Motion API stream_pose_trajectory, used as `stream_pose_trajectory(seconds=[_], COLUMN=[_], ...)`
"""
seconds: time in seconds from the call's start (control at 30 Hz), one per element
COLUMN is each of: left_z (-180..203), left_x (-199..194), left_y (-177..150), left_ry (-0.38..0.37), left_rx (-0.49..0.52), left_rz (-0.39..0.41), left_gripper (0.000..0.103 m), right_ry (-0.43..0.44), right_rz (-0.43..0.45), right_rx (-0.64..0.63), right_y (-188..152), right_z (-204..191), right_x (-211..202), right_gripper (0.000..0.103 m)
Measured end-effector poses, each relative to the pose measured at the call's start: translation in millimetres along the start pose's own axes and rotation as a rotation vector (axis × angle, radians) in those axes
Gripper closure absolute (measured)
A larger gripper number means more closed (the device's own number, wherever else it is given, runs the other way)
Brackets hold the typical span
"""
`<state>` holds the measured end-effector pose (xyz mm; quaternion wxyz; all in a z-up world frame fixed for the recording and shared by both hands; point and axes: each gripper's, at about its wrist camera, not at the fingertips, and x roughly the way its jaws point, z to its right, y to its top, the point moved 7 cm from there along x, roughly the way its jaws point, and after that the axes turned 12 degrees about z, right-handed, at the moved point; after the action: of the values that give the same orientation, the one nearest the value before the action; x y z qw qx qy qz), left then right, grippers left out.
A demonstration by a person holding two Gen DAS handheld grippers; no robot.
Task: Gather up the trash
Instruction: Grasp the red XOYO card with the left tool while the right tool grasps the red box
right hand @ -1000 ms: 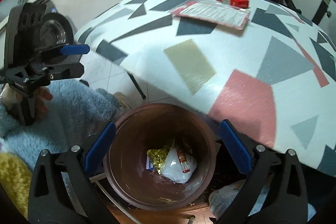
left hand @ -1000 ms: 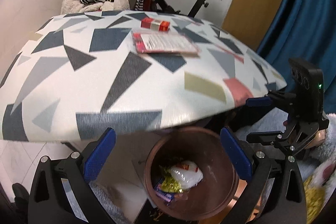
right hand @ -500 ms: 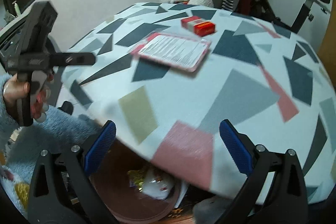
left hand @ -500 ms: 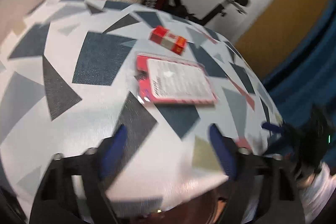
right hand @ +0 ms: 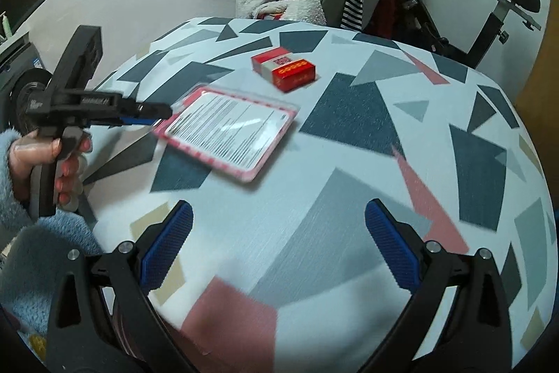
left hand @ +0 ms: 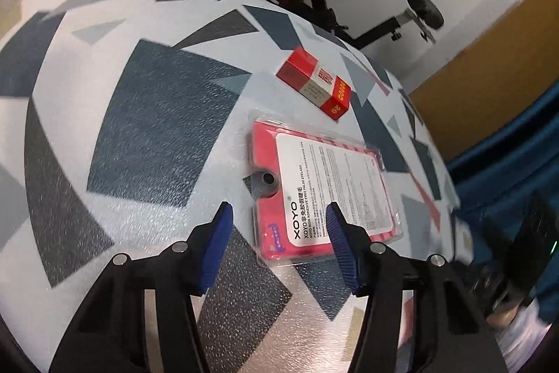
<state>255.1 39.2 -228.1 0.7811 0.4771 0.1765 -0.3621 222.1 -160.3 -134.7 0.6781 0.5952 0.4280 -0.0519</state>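
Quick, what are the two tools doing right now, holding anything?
Left tool: closing over the near end of the pink packet, not gripping yet.
Right tool: open, empty.

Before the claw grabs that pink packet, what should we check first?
1. Pink packet lies flat on the table: ok.
2. Left gripper is lined up with the packet's near end: ok.
3. Its fingers are closing, pads not on the packet yet: not ok.
4. Red box sits apart from the packet: ok.
5. Right gripper is open, empty, away from the packet: ok.
6. Bin is in view: not ok.
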Motion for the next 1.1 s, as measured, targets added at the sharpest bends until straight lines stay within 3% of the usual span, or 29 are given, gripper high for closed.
stream_pose_trajectory(seconds=[0.1, 0.27, 0.53, 0.7, 0.77, 0.87, 1.1], left_z=[3.2, -1.0, -2.3, -4.3, -5.9, -7.7, -5.5], left_x=[2.3, 2.5, 3.8, 3.9, 3.5, 3.7, 11.1], left_y=[-1.5, 0.5, 1.6, 1.7, 2.3, 3.1, 7.9], left_ry=[0.008, -0.020, -0.046, -0.065, -0.074, -0.081, -0.067], left_rx=[0.052, 0.029, 0.019, 0.009, -0.007, -0.023, -0.011], left_rz=[-0.010, -0.033, -0.059, -0.061, -0.064, -0.073, -0.073], left_gripper=[0.049, 0.050, 0.050, 0.050, 0.050, 0.050, 0.050], right_ry=[-0.005, 0.021, 0.046, 0.046, 0.053, 0.073, 0.115], right_rz=[0.015, 0.015, -0.060, -0.138, -0.186, -0.208, -0.064], right_rx=[-0.044, -0.120, -0.186, -0.194, -0.188, -0.190, -0.090], right_y=[17.4, 59.3, 110.8, 115.1, 110.9, 106.2, 106.5], right_z=[3.8, 11.1, 6.8, 0.6, -1.2, -3.6, 8.0], right_x=[16.1, 63.4, 161.8, 206.2, 217.4, 217.3, 161.2], right_gripper=[0.006, 0.006, 0.007, 0.008, 0.019, 0.035, 0.040])
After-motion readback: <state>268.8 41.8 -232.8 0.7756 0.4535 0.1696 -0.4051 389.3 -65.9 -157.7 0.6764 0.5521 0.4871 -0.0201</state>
